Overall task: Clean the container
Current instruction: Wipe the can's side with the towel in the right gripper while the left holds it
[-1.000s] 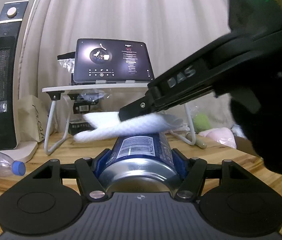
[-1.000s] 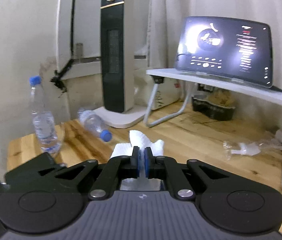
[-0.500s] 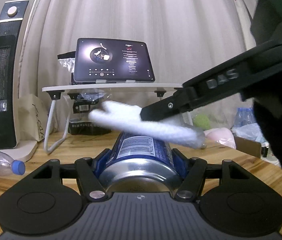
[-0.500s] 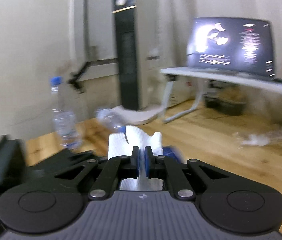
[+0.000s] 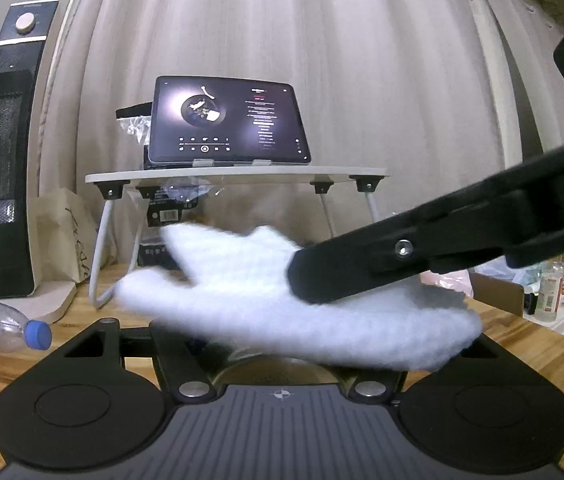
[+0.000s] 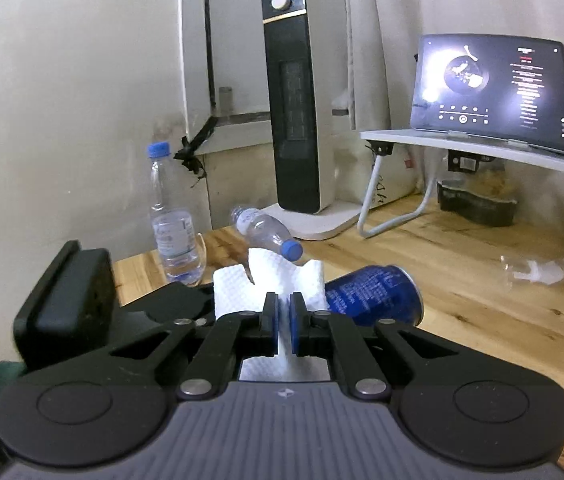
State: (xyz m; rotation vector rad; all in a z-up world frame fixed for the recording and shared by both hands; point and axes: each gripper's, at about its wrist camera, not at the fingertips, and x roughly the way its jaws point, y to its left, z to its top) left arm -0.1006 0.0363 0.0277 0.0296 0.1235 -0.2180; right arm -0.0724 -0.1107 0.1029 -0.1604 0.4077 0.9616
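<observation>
Right wrist: right gripper [image 6: 282, 322] pinching paper towel [image 6: 265, 284] over blue can [image 6: 374, 294], clamped in left gripper [image 5: 277, 356].

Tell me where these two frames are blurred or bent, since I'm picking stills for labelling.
Left wrist view: the white paper towel is smeared by motion, while the tablet stays sharp; the curtain folds bow outward from fisheye distortion. Right wrist view: mostly sharp, the towel's weave and the blue can read clearly; the tower heater leans and the corners go dark.
</observation>
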